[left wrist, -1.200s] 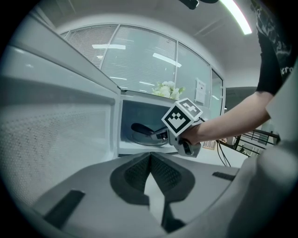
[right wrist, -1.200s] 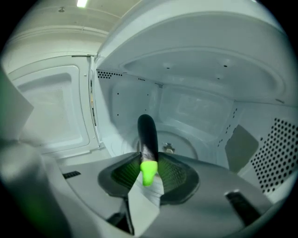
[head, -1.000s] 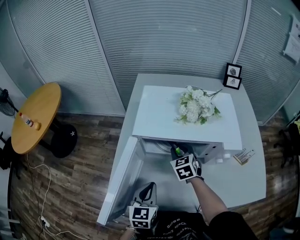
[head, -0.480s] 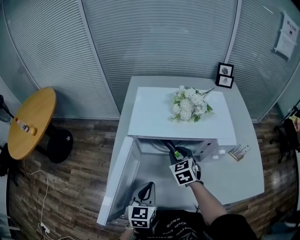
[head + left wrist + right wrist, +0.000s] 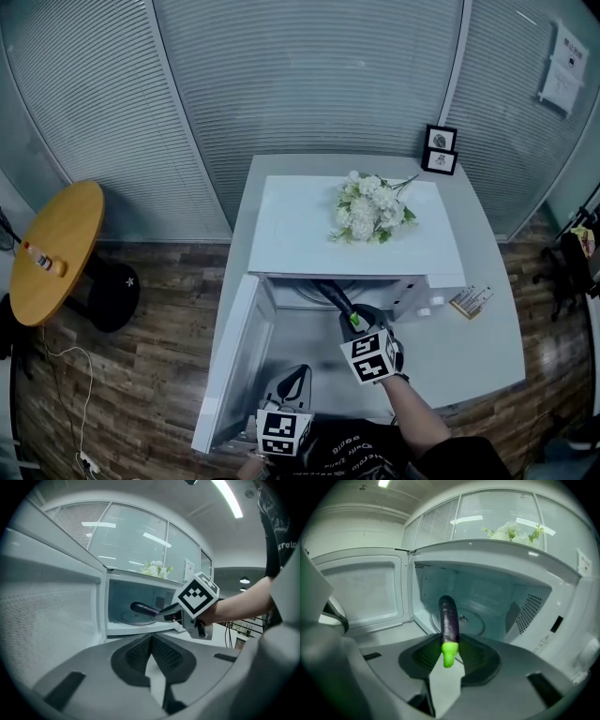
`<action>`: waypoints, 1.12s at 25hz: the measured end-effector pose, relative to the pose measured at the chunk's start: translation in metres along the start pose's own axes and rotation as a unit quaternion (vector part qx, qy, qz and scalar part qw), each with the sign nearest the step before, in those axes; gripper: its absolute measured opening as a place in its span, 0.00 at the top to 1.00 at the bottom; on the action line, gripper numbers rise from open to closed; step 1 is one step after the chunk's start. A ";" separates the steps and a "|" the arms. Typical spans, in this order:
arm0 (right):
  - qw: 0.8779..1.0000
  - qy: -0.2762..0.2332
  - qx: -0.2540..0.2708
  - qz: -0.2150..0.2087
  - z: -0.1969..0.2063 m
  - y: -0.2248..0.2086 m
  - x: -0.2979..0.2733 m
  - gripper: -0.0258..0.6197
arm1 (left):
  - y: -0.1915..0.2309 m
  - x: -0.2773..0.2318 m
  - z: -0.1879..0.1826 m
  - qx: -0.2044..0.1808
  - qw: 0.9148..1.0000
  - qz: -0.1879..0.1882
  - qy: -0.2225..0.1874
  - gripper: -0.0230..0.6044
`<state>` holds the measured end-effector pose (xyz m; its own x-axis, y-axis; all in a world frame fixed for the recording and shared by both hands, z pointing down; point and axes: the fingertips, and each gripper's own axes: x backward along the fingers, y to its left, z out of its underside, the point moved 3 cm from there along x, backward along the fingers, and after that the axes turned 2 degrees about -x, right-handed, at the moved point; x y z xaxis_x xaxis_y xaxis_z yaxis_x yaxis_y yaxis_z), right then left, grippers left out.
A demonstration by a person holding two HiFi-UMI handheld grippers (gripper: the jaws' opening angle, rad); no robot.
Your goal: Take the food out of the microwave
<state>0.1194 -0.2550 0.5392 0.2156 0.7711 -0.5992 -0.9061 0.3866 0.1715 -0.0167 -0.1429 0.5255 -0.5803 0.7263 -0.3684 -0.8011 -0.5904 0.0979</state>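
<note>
- Pinching eggplant (image 5: pixel 449 616) at stem end with right gripper (image 5: pixel 448 649), partly inside microwave (image 5: pixel 497 557); could pivot and drop, hold being off-centre.
- Left gripper (image 5: pixel 151 641) before microwave, seemingly pressed together, empty; no catch available.

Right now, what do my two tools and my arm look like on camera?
Both the left tool and right tool are grey-bodied with dark ribbed pads, each carrying a white cube printed with black square markers. The right arm wears a black short sleeve.
</note>
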 end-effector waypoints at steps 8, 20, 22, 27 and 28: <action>1.000 0.005 -0.007 0.009 0.022 -0.006 0.020 0.78 | -0.007 -0.005 0.000 -0.006 1.000 0.018 -0.002 0.95; 0.998 -0.012 -0.050 0.028 0.040 -0.006 0.059 0.78 | -0.017 -0.013 -0.001 -0.011 0.999 0.037 -0.003 0.95; 0.997 -0.016 -0.063 0.031 0.043 -0.004 0.066 0.78 | -0.018 -0.015 -0.002 -0.013 0.999 0.039 -0.004 0.95; 0.995 -0.025 -0.084 0.041 0.052 0.000 0.081 0.78 | -0.022 -0.016 -0.005 -0.018 0.999 0.041 -0.008 0.95; 0.995 -0.025 -0.087 0.044 0.054 0.000 0.084 0.78 | -0.023 -0.016 -0.006 -0.018 0.999 0.043 -0.010 0.95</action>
<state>0.1569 -0.1628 0.5308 0.1473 0.8241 -0.5469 -0.9706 0.2269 0.0806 0.0116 -0.1432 0.5239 -0.6499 0.6789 -0.3417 -0.7424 -0.6633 0.0941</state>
